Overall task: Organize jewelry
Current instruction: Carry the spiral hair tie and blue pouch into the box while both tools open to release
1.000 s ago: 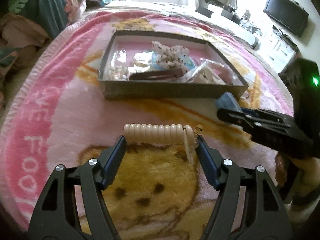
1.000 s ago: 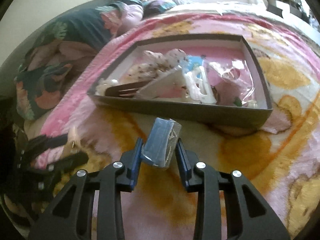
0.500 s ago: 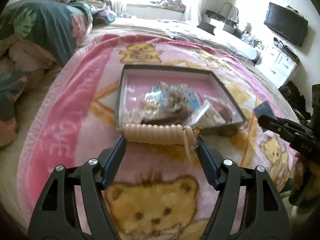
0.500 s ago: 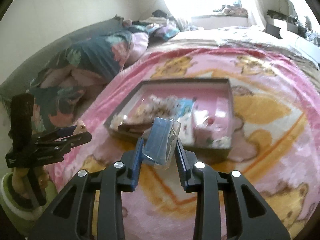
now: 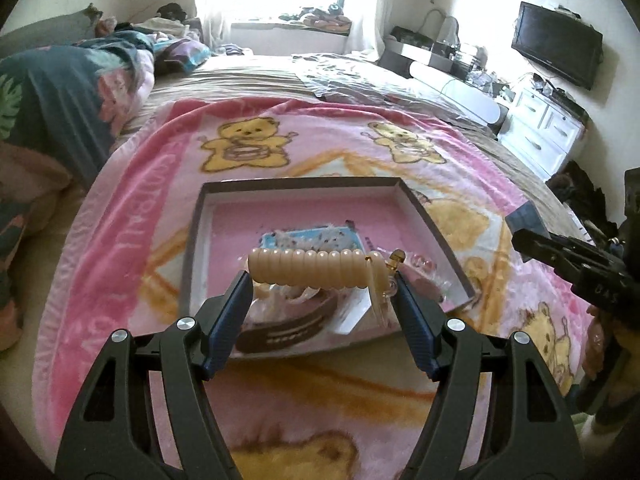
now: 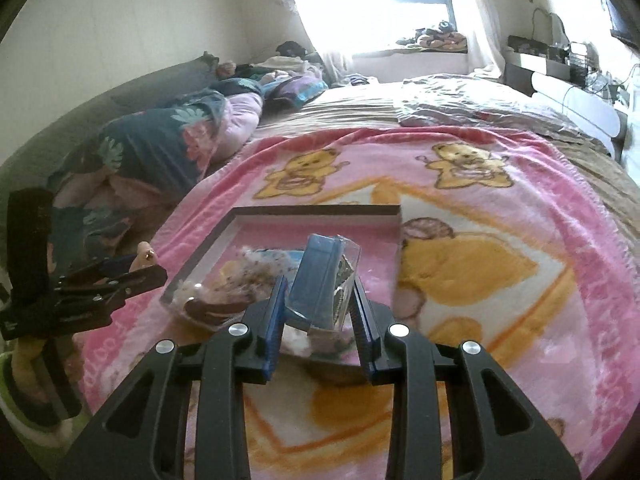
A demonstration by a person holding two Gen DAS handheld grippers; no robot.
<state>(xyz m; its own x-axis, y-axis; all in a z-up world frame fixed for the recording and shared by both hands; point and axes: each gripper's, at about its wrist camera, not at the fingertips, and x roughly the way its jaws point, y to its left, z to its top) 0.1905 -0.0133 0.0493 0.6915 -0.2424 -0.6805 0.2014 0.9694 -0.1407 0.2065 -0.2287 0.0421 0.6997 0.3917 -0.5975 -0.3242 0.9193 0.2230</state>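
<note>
Left gripper point(image 5: 320, 280): clamped end to end on a cream coiled spiral bracelet point(image 5: 312, 274), held level in the air above the near part of the tray.
Bracelet detail: a small amber bead point(image 5: 396, 258) sits at its right end, beside the right finger.
Right gripper point(image 6: 320, 300): closed on a small blue card in a clear plastic sleeve point(image 6: 320, 280), held upright over the tray's near edge.
Tray: a shallow dark-rimmed rectangular box with a pink floor point(image 5: 304, 220), at 12 o'clock from both grippers, lying on a pink fleece blanket printed with yellow bears point(image 5: 248, 144).
Tray contents: a blue speckled packet point(image 5: 312, 238) and a brown hair clip point(image 5: 288, 330) near the front, with clear packets beside them.
Neighbour: the right gripper appears at 3 o'clock in the left view.
</note>
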